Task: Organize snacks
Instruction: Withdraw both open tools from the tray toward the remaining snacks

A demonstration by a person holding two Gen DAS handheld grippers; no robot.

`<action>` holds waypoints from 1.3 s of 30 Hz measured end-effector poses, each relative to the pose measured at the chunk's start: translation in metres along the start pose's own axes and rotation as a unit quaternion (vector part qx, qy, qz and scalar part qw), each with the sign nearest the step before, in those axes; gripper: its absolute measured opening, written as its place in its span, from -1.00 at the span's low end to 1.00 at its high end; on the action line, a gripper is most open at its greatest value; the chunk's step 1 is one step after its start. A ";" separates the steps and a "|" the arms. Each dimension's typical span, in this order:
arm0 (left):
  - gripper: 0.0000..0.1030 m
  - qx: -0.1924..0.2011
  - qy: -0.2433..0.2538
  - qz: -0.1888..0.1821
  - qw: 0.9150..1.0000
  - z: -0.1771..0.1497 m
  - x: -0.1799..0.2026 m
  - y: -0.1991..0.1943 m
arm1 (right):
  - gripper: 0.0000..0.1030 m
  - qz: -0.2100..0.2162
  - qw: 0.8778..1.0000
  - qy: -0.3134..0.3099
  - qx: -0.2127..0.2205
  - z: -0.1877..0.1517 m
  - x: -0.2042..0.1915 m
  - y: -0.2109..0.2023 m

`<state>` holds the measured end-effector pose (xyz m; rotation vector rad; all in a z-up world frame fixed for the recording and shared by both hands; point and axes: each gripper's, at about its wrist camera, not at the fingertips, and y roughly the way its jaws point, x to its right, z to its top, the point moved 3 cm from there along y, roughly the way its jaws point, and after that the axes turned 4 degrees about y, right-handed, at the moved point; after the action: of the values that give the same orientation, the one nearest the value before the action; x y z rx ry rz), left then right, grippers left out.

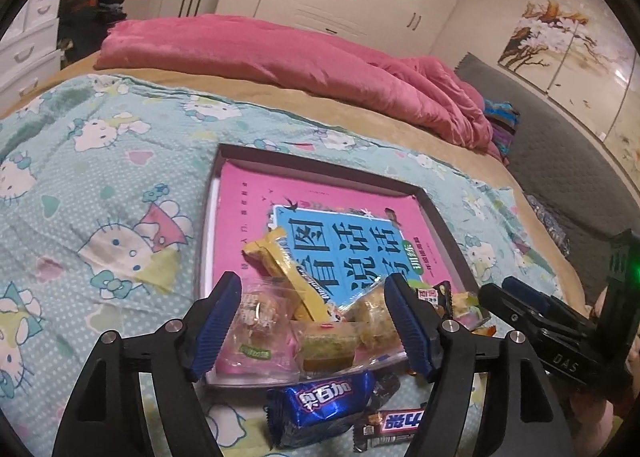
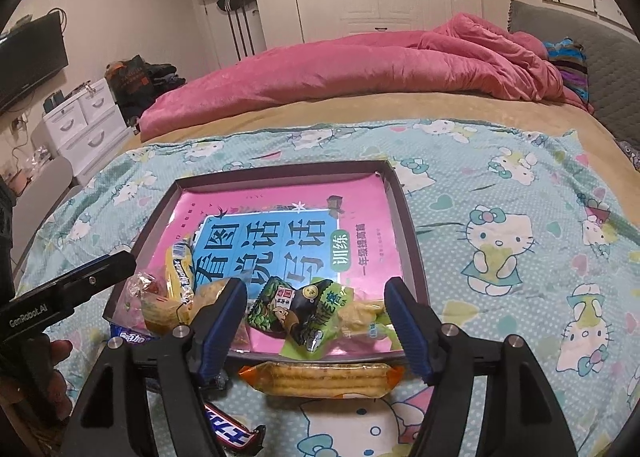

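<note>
Both tongs stand open and hold nothing. Right tongs [image 2: 316,317] hang over the near edge of the tray [image 2: 404,217], and left tongs [image 1: 314,321] do the same, each at the lower middle of its own view. No pad presses on a wrapper in either view.

Nearest to the right tongs, at the lower middle of the right view, lies the cracker pack [image 2: 320,377]. It is on the bed cover, just outside the tray's near wall and touching it or almost so. Its long axis runs left to right across the frame, parallel to that wall, so it lies along the line between the two pads and not across it. In my judgement the right hand is the nearer one for this pack, and the tongs must turn, or take it at one end, to close across its short side.

At the lower left of the same view a dark bar [image 2: 232,433] lies on the cover, slanting. In the left view the blue candy [image 1: 320,405] and this bar are below the left tongs, also outside the tray, so I judge the left hand nearer to them.

Farther, inside the tray, the green packet [image 2: 300,309] lies between the right pads, apart from them. The yellow bar [image 1: 284,269] slants up and left, on the pink book [image 2: 280,233].
</note>
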<state>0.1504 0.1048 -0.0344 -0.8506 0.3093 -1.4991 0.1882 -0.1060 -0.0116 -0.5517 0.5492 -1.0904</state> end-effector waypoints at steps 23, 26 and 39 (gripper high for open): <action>0.56 -0.006 -0.045 -0.018 0.999 -0.005 -0.015 -0.033 | 0.60 0.032 0.999 -0.013 0.023 -0.004 -0.010 -0.026; 0.56 -0.005 -0.045 -0.016 0.999 -0.006 -0.015 -0.037 | 0.61 0.039 0.999 -0.015 0.022 -0.007 -0.013 -0.028; 0.56 -0.013 -0.041 -0.011 0.999 -0.013 -0.009 -0.044 | 0.61 0.055 0.998 -0.033 0.020 -0.015 -0.022 -0.039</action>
<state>0.1078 0.1156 -0.0172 -0.9364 0.2600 -1.4781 0.1446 -0.1020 0.0055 -0.5145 0.4934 -0.9745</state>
